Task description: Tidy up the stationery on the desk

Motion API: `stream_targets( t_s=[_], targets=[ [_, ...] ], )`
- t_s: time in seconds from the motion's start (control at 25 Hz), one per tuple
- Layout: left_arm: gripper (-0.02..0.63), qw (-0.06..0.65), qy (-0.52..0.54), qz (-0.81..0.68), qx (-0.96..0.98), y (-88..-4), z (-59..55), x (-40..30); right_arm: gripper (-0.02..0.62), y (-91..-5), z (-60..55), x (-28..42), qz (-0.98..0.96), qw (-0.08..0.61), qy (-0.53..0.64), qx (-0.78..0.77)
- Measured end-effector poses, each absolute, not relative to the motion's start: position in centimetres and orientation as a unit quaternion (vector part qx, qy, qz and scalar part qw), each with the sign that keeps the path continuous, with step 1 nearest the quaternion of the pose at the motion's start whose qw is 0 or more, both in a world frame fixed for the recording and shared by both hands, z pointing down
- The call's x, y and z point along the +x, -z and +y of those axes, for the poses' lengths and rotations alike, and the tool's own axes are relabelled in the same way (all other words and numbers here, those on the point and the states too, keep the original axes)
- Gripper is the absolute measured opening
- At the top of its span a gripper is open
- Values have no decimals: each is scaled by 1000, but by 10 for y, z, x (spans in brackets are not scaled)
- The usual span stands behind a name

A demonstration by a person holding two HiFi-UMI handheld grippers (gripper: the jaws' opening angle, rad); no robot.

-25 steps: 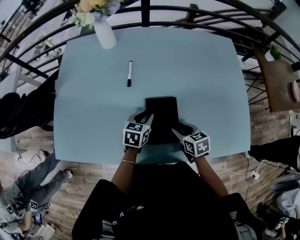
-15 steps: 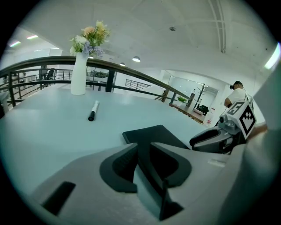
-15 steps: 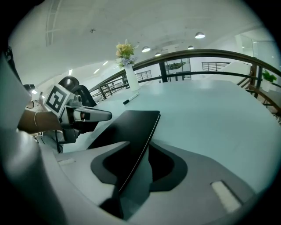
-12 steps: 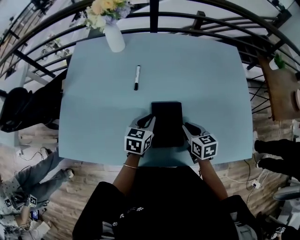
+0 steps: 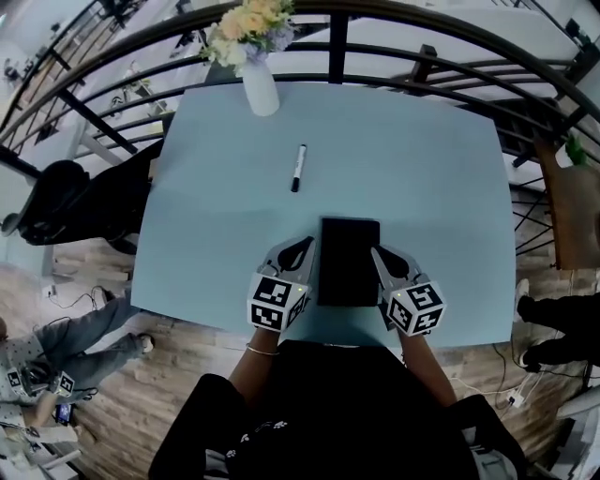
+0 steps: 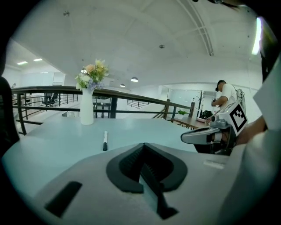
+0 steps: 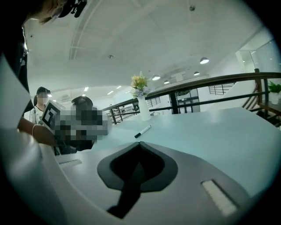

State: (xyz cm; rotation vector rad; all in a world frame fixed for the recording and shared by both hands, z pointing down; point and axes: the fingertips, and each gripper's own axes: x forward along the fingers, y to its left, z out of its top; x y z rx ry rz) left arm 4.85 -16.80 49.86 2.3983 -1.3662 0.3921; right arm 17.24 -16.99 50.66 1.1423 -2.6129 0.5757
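Head view — flat black rectangular pad (image 5: 349, 267) on pale-blue desk (image 5: 431, 159), left tool (image 5: 306, 244) pressed together, right tool (image 5: 376, 253) just closed, empty.

The fingers of the left gripper (image 5: 298, 247) and the right gripper (image 5: 377, 253) have just been closing and now meet, nothing between them. Both grippers sit higher off the surface than a second ago, beside the black notebook (image 5: 349, 262).

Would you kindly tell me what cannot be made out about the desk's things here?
Black flat item: head view shows a plain dark top only; notebook, case or tablet unclear.
Pen: print too small in every view.
Flowers: cut off by the head view's top edge.
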Motion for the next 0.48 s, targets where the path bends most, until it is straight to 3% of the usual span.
stream_targets(
  t_s=[0.48],
  targets=[
    [-8, 146, -144, -549, 811, -473, -125, 8, 12, -487, -151, 105, -936, 94, -174, 290]
  ],
)
